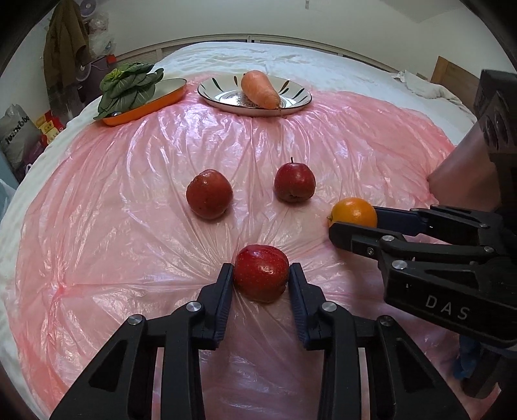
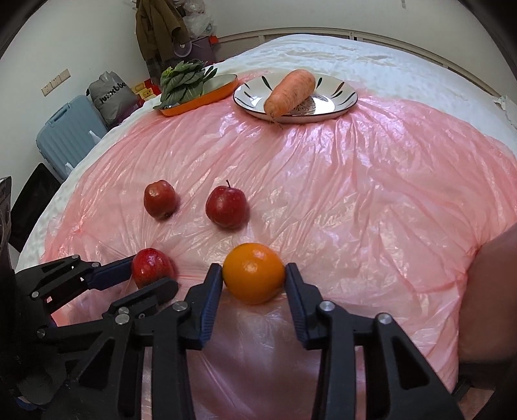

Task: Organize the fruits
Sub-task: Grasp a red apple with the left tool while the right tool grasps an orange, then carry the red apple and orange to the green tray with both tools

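left gripper (image 1: 261,274) low, level, fingers clamped both sides of load. right gripper (image 2: 253,273) same, just beside it.

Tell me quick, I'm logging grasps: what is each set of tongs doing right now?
Left tongs: closed on the near apple, still on the sheet.
Right tongs: closed on the orange, also on the sheet.

A bed (image 2: 371,55) draped in white, with pink plastic sheet (image 2: 355,194) spread over it, fills a plain white-walled (image 2: 80,38) room. At 11 o'clock, an olive coat (image 2: 155,29) hangs in the corner above a blue suitcase (image 2: 64,135) and grey bag (image 2: 110,97); wall sockets (image 2: 55,82) sit at 10 o'clock. Soft, even light.
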`<state>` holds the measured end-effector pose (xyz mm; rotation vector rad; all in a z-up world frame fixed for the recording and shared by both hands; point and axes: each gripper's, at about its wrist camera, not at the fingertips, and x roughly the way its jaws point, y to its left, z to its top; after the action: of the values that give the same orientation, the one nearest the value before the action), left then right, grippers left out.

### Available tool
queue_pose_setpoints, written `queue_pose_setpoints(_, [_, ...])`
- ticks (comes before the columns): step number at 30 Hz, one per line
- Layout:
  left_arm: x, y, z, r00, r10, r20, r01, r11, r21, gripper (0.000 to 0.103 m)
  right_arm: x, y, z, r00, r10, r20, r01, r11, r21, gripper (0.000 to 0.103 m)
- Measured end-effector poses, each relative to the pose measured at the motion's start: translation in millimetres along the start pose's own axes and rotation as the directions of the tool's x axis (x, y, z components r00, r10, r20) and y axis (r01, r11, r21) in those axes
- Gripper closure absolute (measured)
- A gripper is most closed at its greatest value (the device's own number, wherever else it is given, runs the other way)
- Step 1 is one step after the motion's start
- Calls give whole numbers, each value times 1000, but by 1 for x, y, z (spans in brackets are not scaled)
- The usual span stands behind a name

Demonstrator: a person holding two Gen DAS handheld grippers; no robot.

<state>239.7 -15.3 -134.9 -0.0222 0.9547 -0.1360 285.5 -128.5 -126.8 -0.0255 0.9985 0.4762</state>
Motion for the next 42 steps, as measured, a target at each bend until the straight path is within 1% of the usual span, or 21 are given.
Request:
queue_pose_setpoints(9, [-15, 7, 0, 999, -37, 34, 38, 999, -38, 73, -11, 2, -2, 1000, 5, 26, -6, 1000, 14, 51])
queue_pose_setpoints(17, [-36, 10, 1, 997, -37, 71, 42, 997, -66, 73, -35, 7, -6, 998, -12, 59, 11, 1000, 11, 50])
queue_pose_setpoints(23, [-47, 13, -5, 996, -39, 82, 46, 996, -79, 73, -48, 7, -15, 997, -30, 67, 28, 999, 27, 51])
queue_pose_setpoints(29, [-62, 15, -12, 995, -40, 93, 47, 996, -81, 73, -61, 10, -27, 997, -38, 74, 35, 999, 35, 50])
queue_pose_setpoints(35, [-81, 14, -23, 994, -30, 102, 38, 997, -75, 73, -81, 18, -48, 996, -48, 81, 46, 999, 24, 50])
queue_pose_setpoints(42, [-112, -1, -39, 993, 0, 121, 5, 999, -44, 73, -111, 25, -74, 993, -59, 100, 56, 998, 32, 50])
